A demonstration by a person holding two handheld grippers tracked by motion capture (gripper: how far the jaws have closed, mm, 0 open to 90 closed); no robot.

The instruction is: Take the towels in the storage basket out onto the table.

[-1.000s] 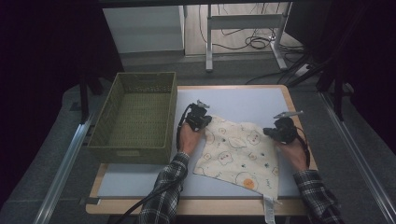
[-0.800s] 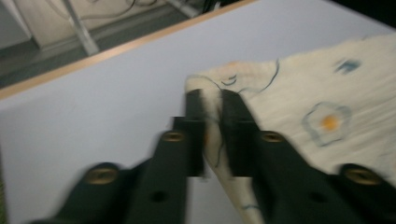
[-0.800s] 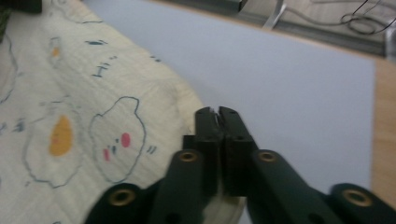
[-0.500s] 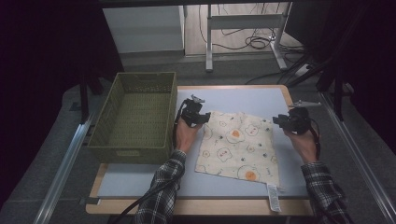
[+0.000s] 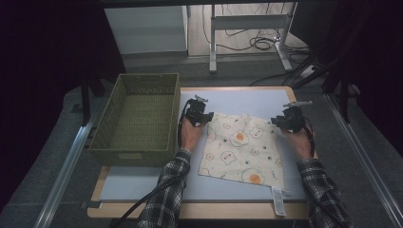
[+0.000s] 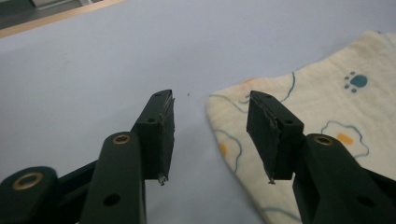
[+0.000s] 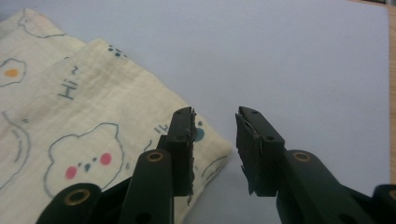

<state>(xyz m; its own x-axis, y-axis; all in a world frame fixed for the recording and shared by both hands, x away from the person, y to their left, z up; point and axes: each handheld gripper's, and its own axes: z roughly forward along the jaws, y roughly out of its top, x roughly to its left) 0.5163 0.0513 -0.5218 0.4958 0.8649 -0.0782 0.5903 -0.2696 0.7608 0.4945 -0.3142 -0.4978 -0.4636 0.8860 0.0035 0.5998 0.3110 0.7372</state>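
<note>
A cream cloth (image 5: 242,149) printed with fried eggs and bears lies spread flat on the pale blue table mat (image 5: 252,99). My left gripper (image 5: 198,115) hovers at the cloth's far left corner. In the left gripper view its jaws (image 6: 210,135) stand open after parting and have just been closing a little. The cloth's corner (image 6: 327,107) lies on the mat under the right jaw, not pinched. My right gripper (image 5: 287,120) is at the far right corner. Its jaws (image 7: 215,149) are likewise open and have just closed slightly, above the cloth's corner (image 7: 93,112), with nothing between them.
An empty olive woven basket (image 5: 135,118) stands at the left of the table, close beside my left hand. A white label (image 5: 278,200) hangs off the cloth's near right corner by the table's front edge. Bare mat lies beyond the cloth.
Both grippers were shut on the cloth's far corners and have let go. The cloth, skewed and rumpled before, now lies flat and squarer. The right hand shifted sideways.
</note>
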